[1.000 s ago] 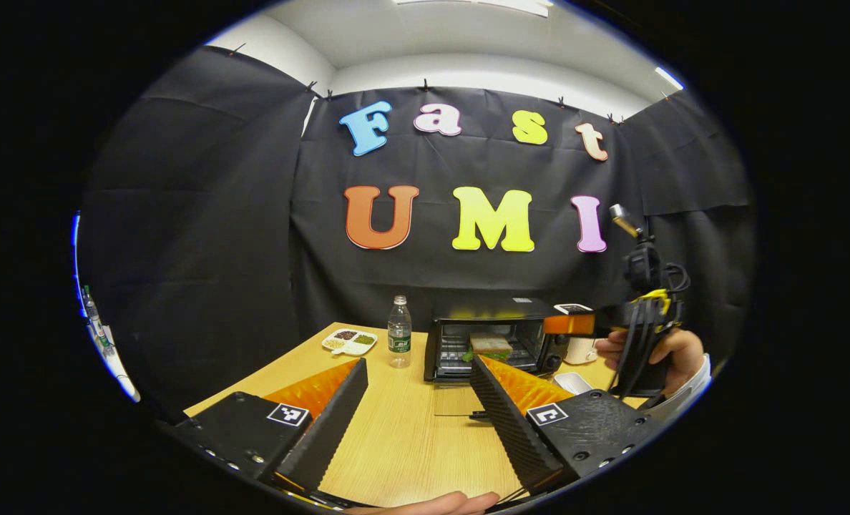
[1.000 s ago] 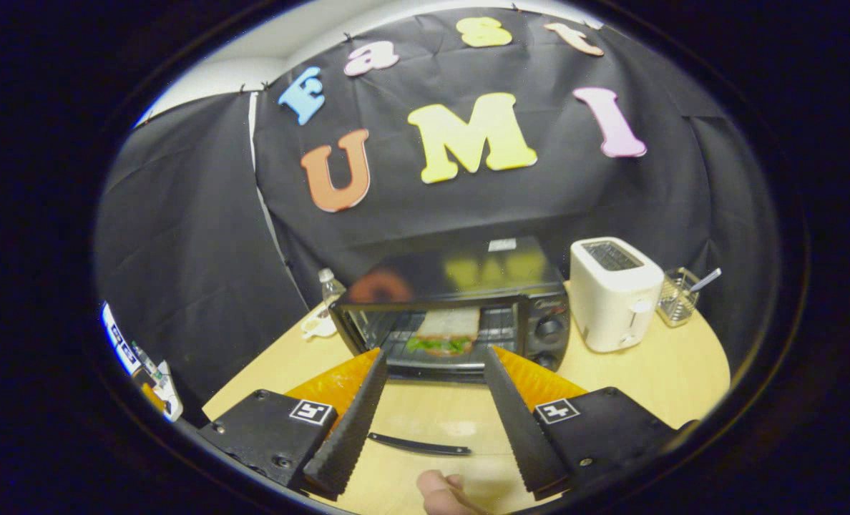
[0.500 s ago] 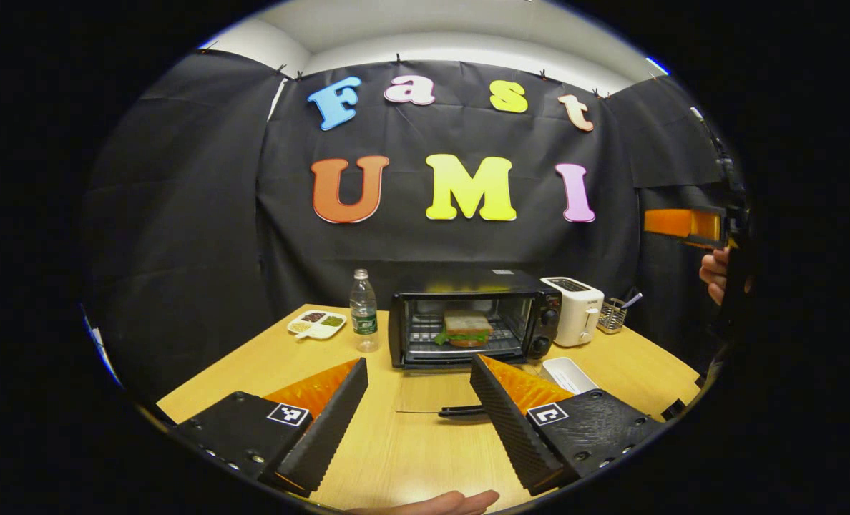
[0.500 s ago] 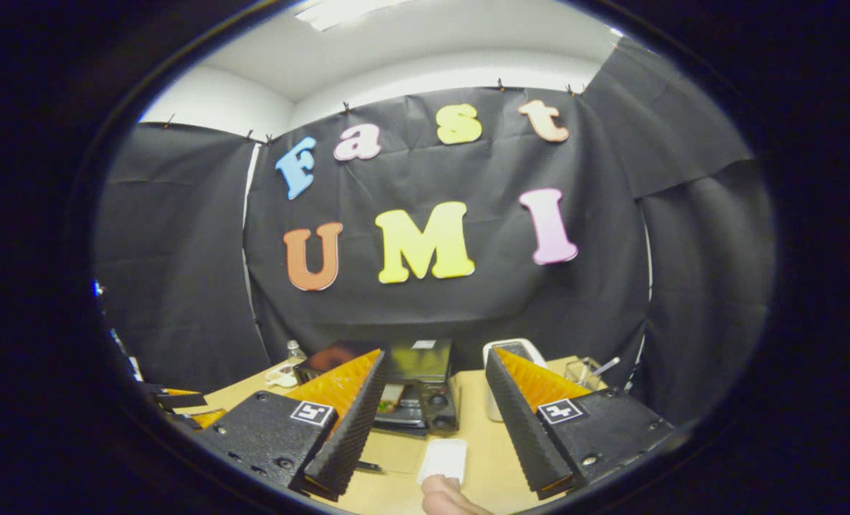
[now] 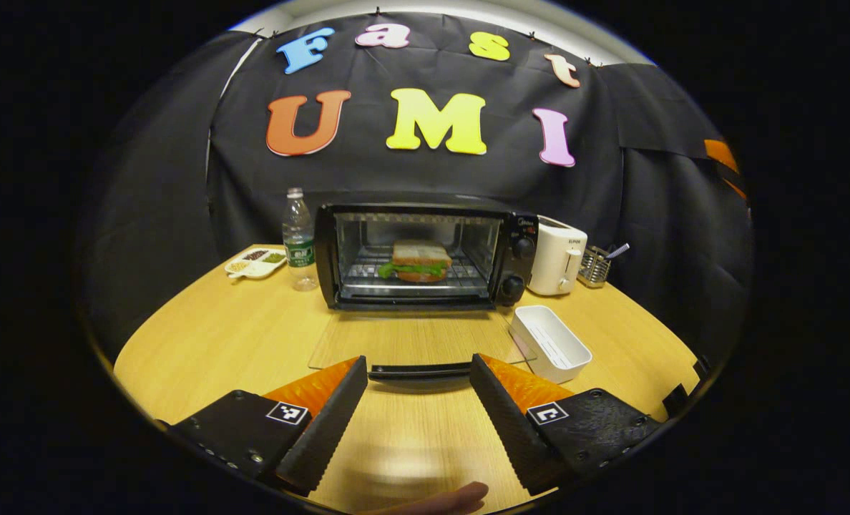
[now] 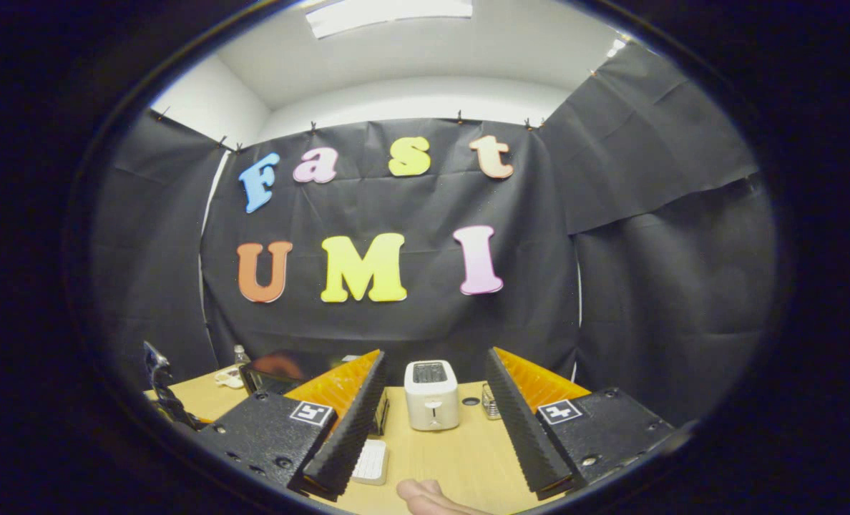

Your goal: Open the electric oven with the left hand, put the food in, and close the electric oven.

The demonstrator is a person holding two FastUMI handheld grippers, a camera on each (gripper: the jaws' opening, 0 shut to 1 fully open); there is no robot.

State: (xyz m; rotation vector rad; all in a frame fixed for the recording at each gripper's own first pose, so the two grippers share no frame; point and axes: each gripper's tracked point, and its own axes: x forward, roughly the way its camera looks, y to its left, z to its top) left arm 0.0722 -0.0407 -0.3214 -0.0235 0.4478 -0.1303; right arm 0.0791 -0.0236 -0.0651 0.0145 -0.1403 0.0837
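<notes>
The black electric oven (image 5: 425, 247) stands open at the back of the wooden table (image 5: 203, 336). Its glass door (image 5: 418, 340) lies flat toward me. A sandwich (image 5: 416, 260) with lettuce rests on the rack inside. My left gripper (image 5: 418, 359) is open, low over the table, and the door's black handle (image 5: 419, 370) lies just at its fingertips, untouched. My right gripper (image 6: 436, 352) is open and empty, held high and aimed at the white toaster (image 6: 432, 393). Its left finger hides most of the oven (image 6: 278, 368).
A white rectangular tray (image 5: 550, 343) sits right of the door, close to my left gripper's right finger. The toaster (image 5: 555, 255) and a wire holder (image 5: 597, 265) stand right of the oven. A water bottle (image 5: 298, 237) and a divided snack plate (image 5: 255, 262) stand left.
My left gripper has come forward and tilted down until the door handle lies at its fingertips. My right gripper has drawn back from the oven, risen and turned toward the toaster.
</notes>
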